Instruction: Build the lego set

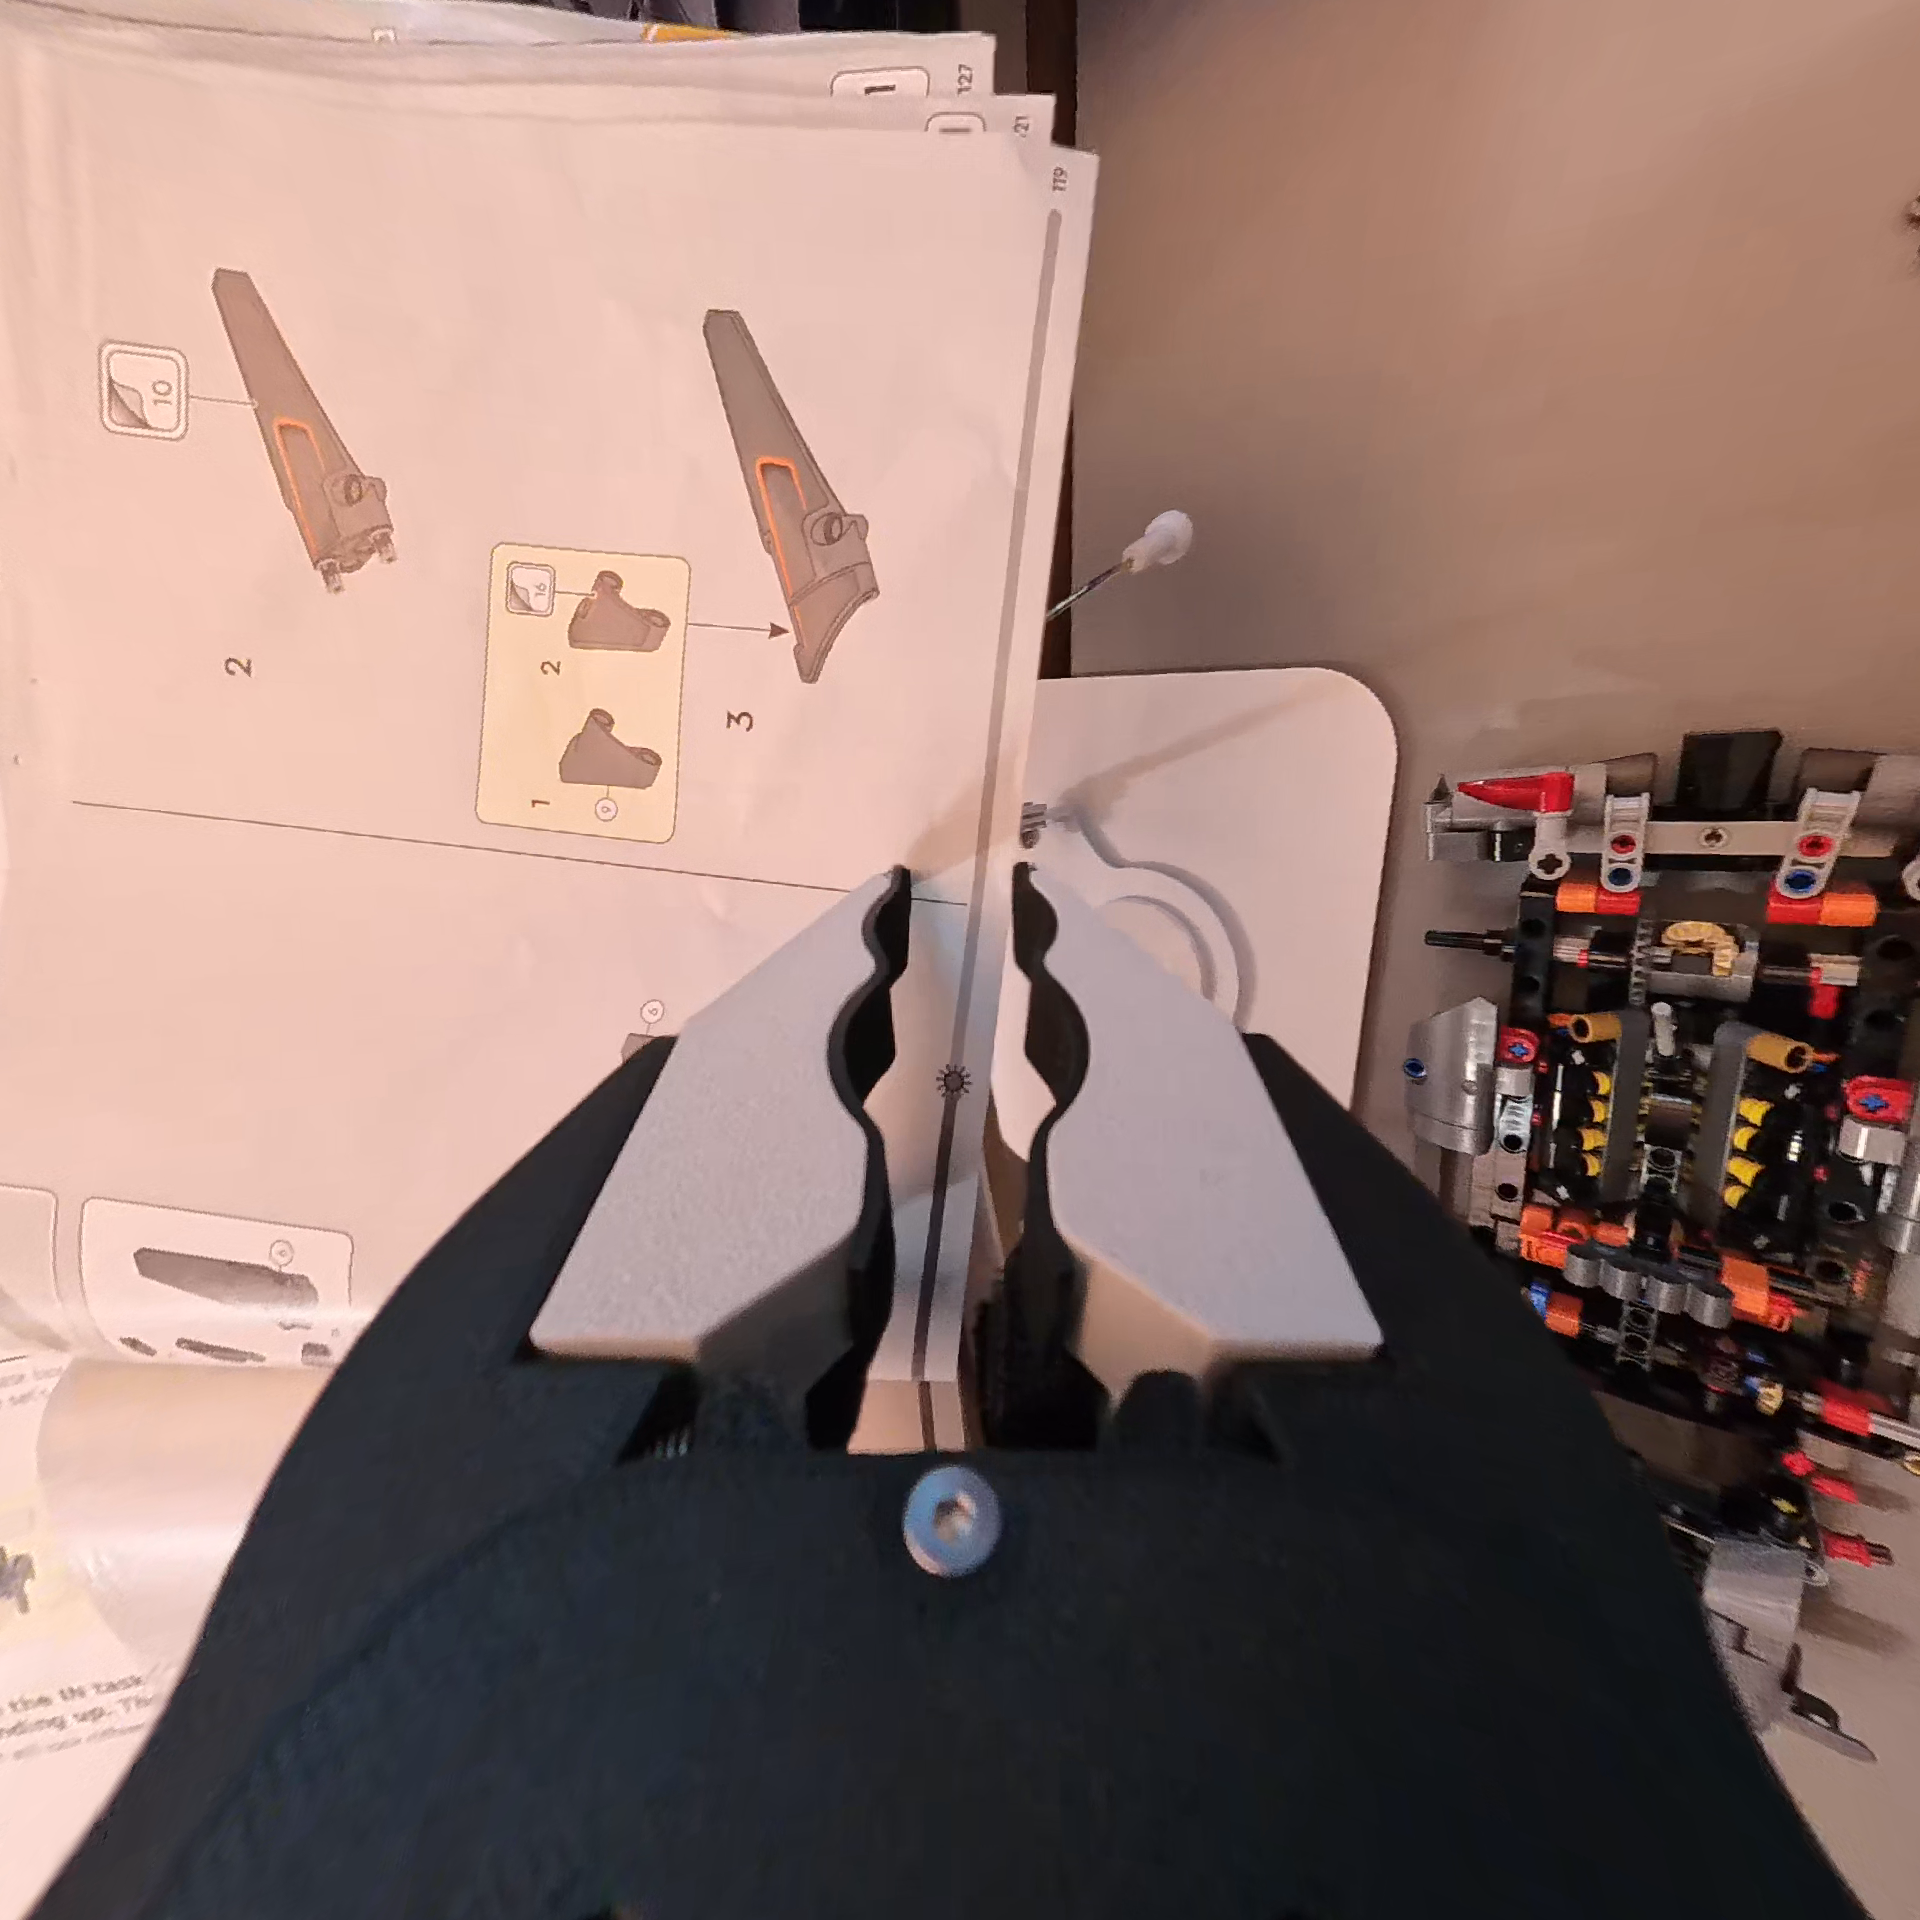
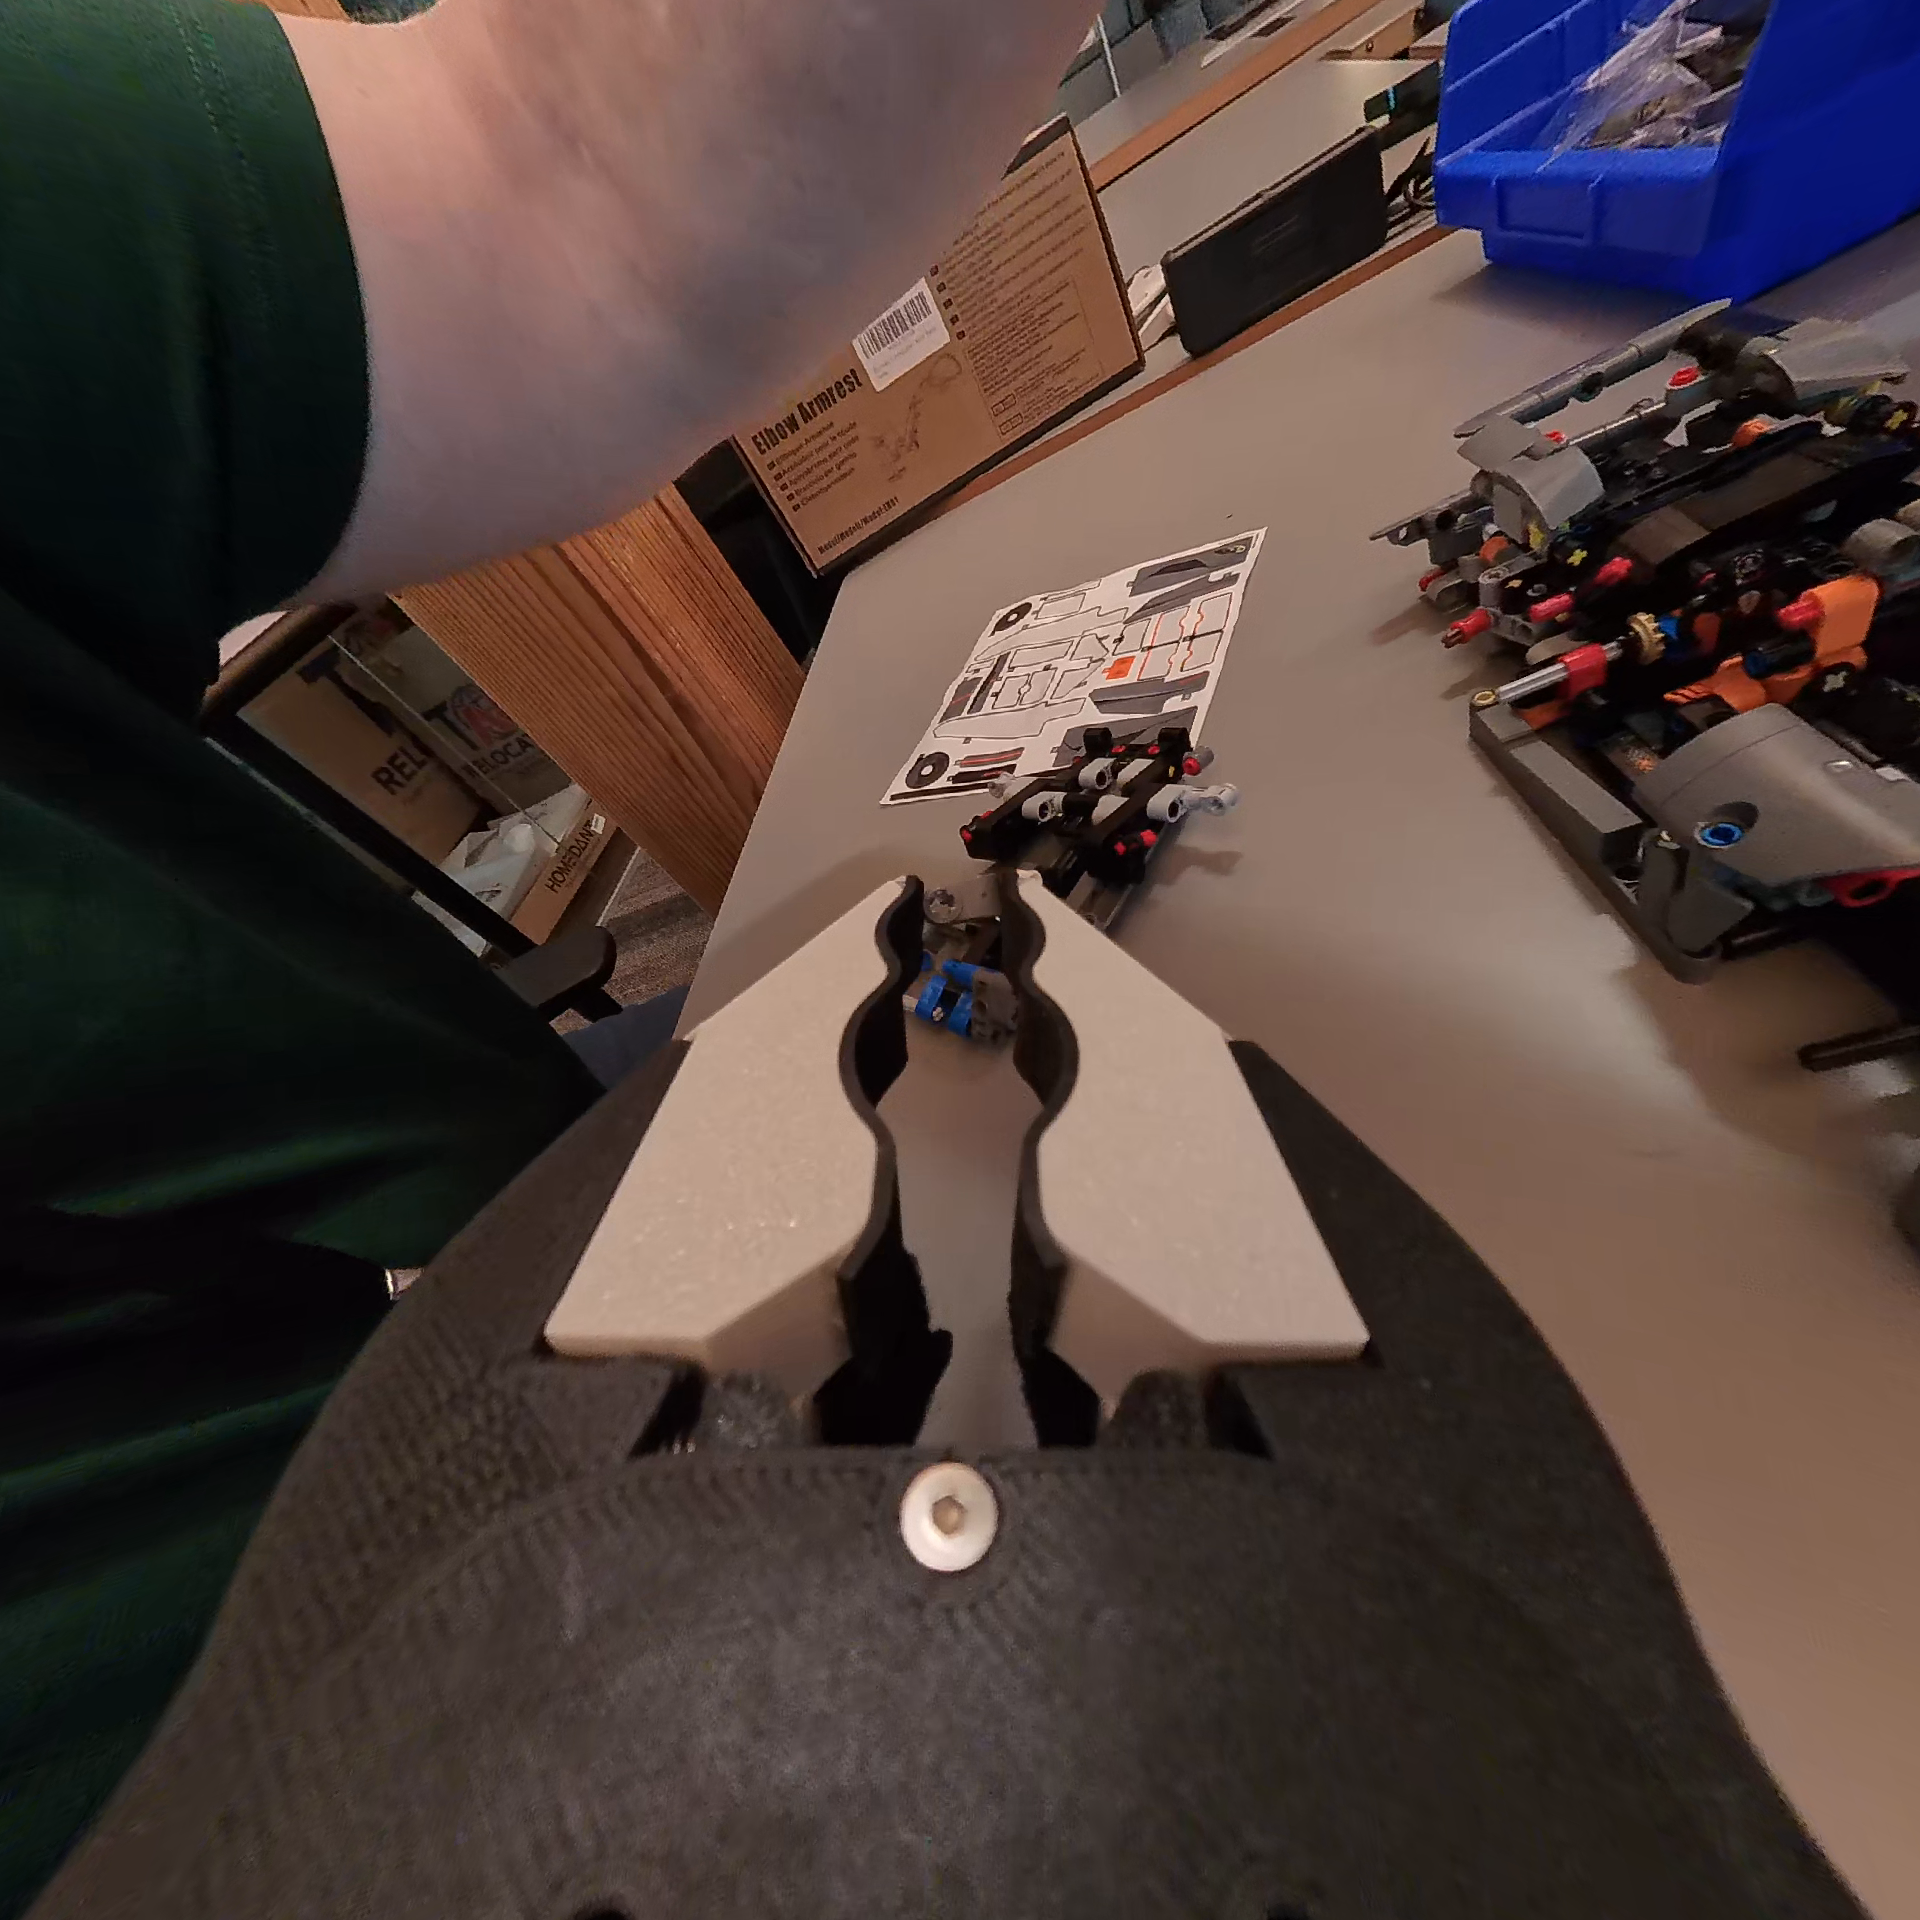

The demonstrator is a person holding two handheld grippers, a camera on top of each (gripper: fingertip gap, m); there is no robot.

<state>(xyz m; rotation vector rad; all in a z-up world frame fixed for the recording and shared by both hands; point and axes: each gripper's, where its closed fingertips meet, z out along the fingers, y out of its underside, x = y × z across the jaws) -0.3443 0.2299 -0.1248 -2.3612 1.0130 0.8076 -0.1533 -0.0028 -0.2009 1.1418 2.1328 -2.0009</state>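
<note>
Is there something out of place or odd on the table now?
Nothing looks damaged or spilled. One oddity: a small assembly lies partly on the sticker sheet, covering its near edge. The manual page edge sits between the left gripper fingers.

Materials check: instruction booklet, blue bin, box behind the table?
Instruction booklet: thin paper, satin; its page edges fan and curl. Blue bin: looks like moulded plastic, glossy highlights. Box: brown cardboard, matte, printed.

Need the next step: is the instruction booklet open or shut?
Open: the instruction booklet shows a diagram page, with further page edges fanned behind it.
</note>
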